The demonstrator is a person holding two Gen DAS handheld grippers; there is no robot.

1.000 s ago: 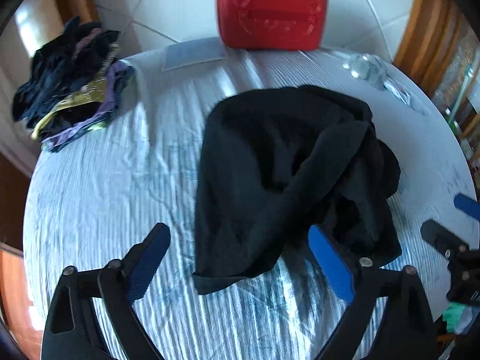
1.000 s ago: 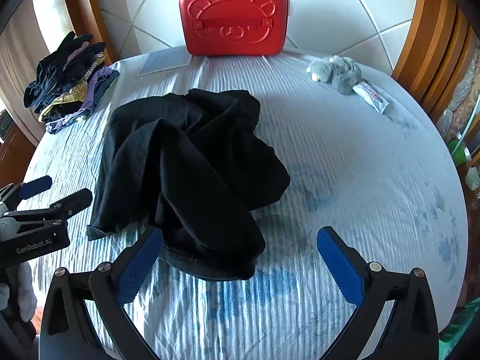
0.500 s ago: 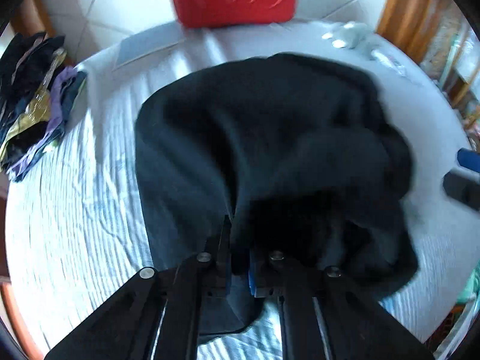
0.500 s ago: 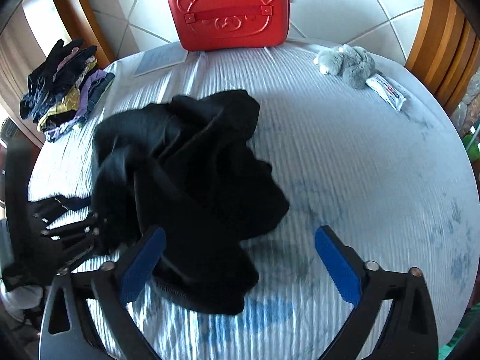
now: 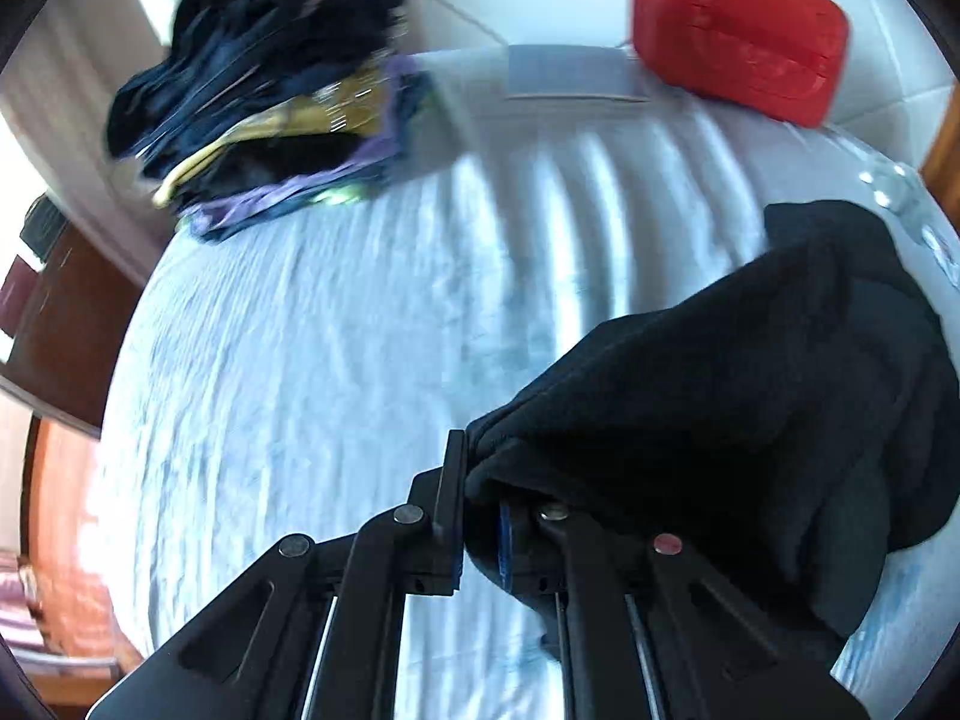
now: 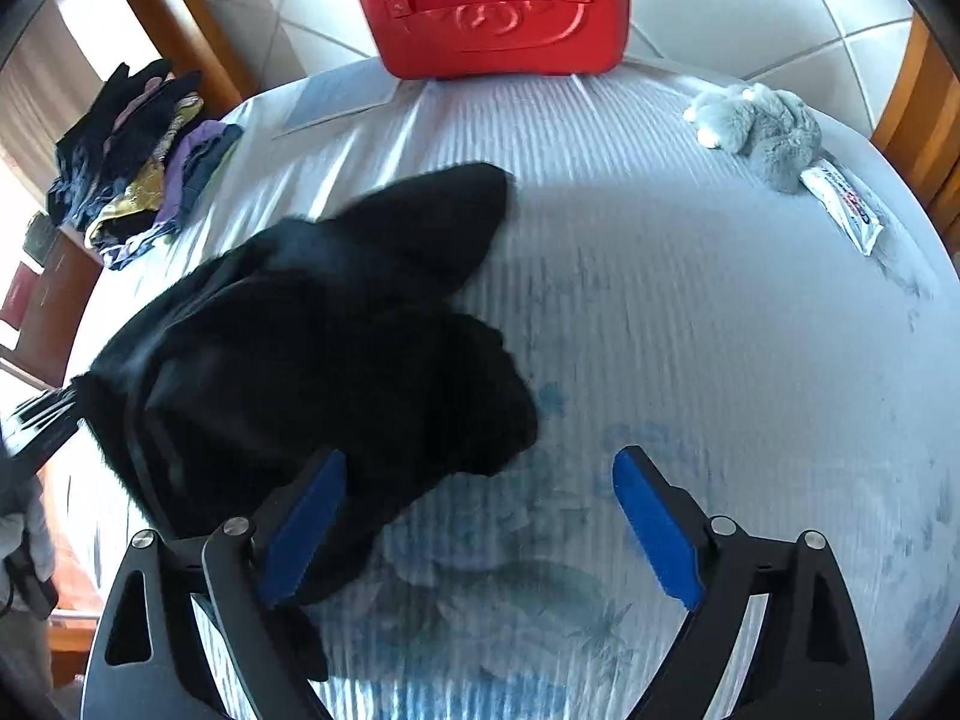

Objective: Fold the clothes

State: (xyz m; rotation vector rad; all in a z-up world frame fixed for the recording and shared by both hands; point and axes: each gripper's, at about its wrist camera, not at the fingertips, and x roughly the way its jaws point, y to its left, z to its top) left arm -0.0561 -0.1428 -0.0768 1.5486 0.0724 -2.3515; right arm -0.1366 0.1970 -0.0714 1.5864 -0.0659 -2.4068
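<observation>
A black garment (image 5: 750, 396) lies bunched on the pale blue bedsheet (image 5: 312, 360). My left gripper (image 5: 480, 510) is shut on the garment's edge, and the cloth stretches away to the right from its jaws. In the right wrist view the same black garment (image 6: 324, 348) is pulled out toward the left, where the left gripper (image 6: 45, 420) grips it at the frame edge. My right gripper (image 6: 474, 516) stands open just above the sheet, its left blue pad (image 6: 303, 528) against the garment's near edge, nothing between the pads.
A heap of dark and purple clothes (image 5: 270, 96) sits at the bed's far left corner (image 6: 144, 168). A red bear-faced case (image 6: 492, 6) stands at the headboard. A grey plush toy (image 6: 762, 132) and a tube (image 6: 846, 210) lie far right. A flat grey sheet (image 5: 570, 75) lies by the case.
My left gripper closed on the garment's edge and has dragged it to the left, swinging the view toward the clothes heap. The right gripper stayed open and moved slightly forward.
</observation>
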